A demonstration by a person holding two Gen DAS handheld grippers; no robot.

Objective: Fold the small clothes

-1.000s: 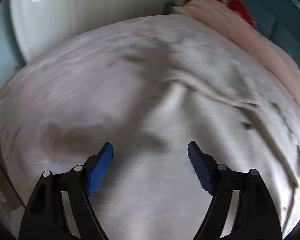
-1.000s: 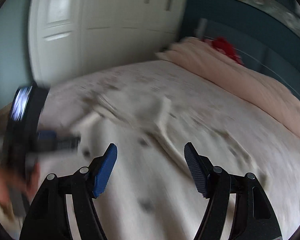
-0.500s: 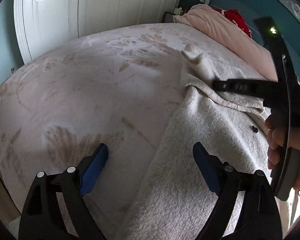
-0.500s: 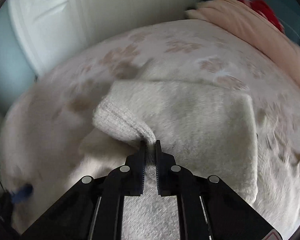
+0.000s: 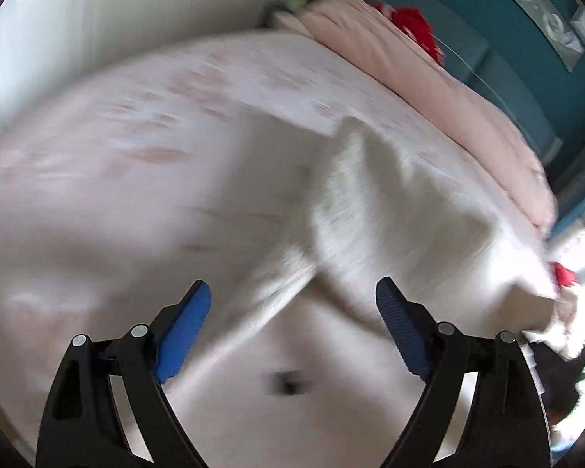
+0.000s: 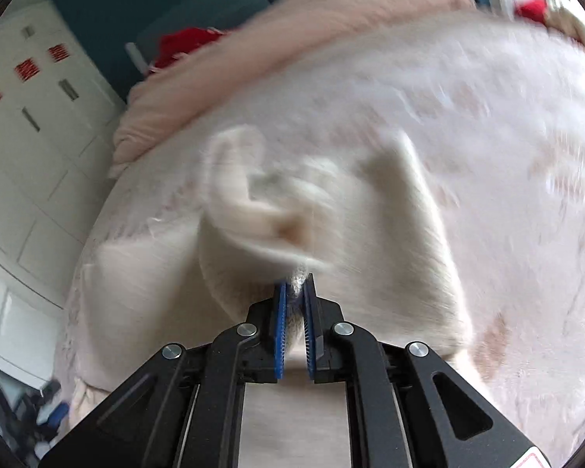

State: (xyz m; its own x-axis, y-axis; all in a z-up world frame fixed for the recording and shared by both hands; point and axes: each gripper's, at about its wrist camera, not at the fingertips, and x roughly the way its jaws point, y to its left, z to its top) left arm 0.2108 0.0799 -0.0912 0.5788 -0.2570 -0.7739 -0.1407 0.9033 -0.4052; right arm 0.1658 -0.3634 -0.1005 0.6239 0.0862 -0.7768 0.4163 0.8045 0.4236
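Observation:
A cream knitted garment (image 5: 390,214) lies rumpled on the pale floral bedspread (image 5: 136,195); the picture is blurred by motion. My left gripper (image 5: 292,284) hangs open above the garment's near edge, and nothing is pinched between its blue pads. A dark button (image 5: 286,380) shows on the knit just below it. In the right wrist view my right gripper (image 6: 295,282) pinches a tuft of the garment (image 6: 253,210) between its pads. Its jaws are opening slightly, with the knit still between them. The cloth curls up in a raised fold ahead of it.
A rolled pink blanket (image 5: 429,89) runs along the far side of the bed, with a red item (image 5: 413,23) behind it. White wardrobe doors (image 6: 27,148) stand beyond the bed, and a teal wall (image 5: 507,39) is at the back.
My right gripper, shut on the knit edge, has rolled over and dragged the cloth into a raised fold. The left view has swung, and the right hand now sits at its lower right edge.

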